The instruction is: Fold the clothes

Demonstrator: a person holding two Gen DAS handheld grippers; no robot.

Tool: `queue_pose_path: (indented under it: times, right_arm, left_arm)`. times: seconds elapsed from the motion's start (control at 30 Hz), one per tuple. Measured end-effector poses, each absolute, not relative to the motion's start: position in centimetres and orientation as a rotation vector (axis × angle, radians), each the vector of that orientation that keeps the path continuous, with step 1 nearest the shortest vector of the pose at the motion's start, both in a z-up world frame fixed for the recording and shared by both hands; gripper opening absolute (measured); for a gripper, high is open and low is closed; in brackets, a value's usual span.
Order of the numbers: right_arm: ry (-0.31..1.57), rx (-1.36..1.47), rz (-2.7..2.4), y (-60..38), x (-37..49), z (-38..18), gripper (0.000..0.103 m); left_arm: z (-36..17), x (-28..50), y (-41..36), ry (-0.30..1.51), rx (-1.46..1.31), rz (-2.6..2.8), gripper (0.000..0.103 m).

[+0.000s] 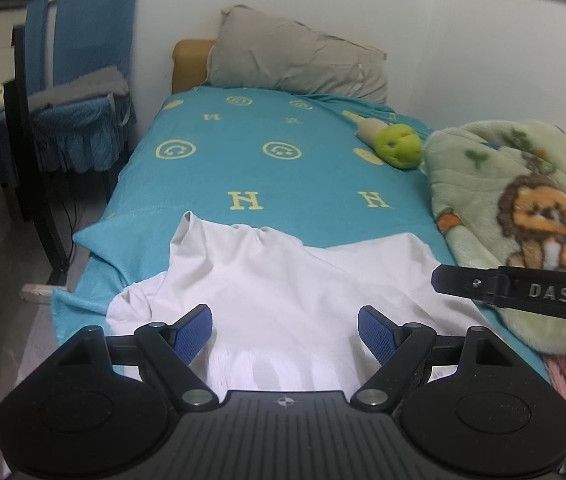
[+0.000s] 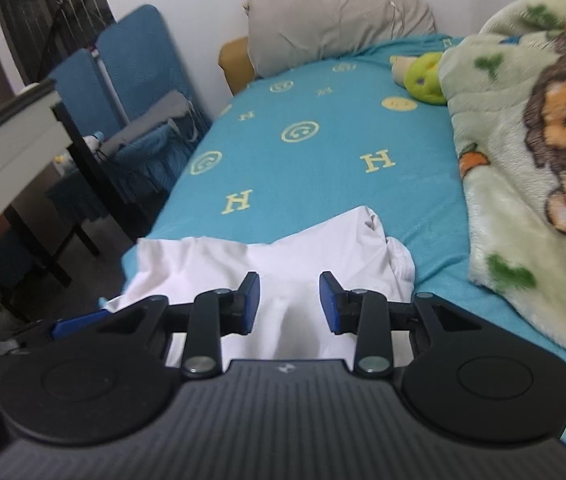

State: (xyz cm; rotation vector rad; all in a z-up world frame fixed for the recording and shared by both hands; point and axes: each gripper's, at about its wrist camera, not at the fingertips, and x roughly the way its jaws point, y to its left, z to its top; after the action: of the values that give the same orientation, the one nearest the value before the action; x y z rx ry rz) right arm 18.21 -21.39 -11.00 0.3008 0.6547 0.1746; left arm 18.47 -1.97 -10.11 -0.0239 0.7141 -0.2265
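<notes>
A white garment [image 1: 283, 280] lies crumpled on the near end of the bed, on a teal sheet [image 1: 267, 176]. My left gripper [image 1: 285, 330] is open, its blue pads wide apart just above the garment's near part, holding nothing. In the right wrist view the same garment [image 2: 291, 256] lies below my right gripper [image 2: 289, 300], which is open with its pads apart over the cloth. Part of the right gripper's black body [image 1: 523, 290] shows at the right of the left wrist view. The garment's near edge is hidden under both grippers.
A green lion-print blanket [image 1: 523, 208] is heaped along the bed's right side. A green plush toy [image 1: 397, 144] and a grey pillow [image 1: 295, 60] lie at the far end. Blue chairs [image 1: 83, 80] and a dark table [image 2: 23, 152] stand left of the bed.
</notes>
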Motion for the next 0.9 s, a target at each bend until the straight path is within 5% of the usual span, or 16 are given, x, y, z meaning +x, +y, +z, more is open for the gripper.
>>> queue_pose_path:
  times: [0.13,0.2,0.27,0.3,0.6,0.67,0.77,0.9]
  right_arm:
    - [0.676,0.261,0.149,-21.0,17.0,-11.2,0.038]
    - [0.708,0.250,0.128,-21.1,17.4,-11.8,0.051]
    - [0.732,0.254,0.119,-21.3,17.8,-12.4,0.088]
    - [0.744,0.264,0.119,-21.5,18.0,-12.7,0.092]
    - [0.622,0.304,0.106,-22.6,16.4,-11.7,0.090]
    - [0.620,0.291,0.133,-22.3,16.5,-11.5,0.061]
    - [0.670,0.266,0.164,-21.6,16.9,-12.2,0.044]
    - [0.782,0.239,0.175,-20.9,17.8,-14.1,0.043]
  left_arm:
    - [-11.3,18.0,-2.2,0.767,0.023,-0.191,0.082]
    - [-12.4,18.2,-2.1,0.790,0.028,-0.187,0.083]
    - [-12.9,18.2,-1.9,0.792,0.026,-0.191,0.085]
    - [-13.0,18.2,-1.9,0.789,0.026,-0.190,0.085]
    - [-12.9,17.9,-2.0,0.781,0.025,-0.177,0.087]
    - [-12.8,17.8,-2.0,0.783,0.021,-0.174,0.087]
    - [-12.6,17.6,-1.7,0.790,0.002,-0.167,0.087]
    - [-11.8,16.6,-1.1,0.815,-0.072,-0.164,0.087]
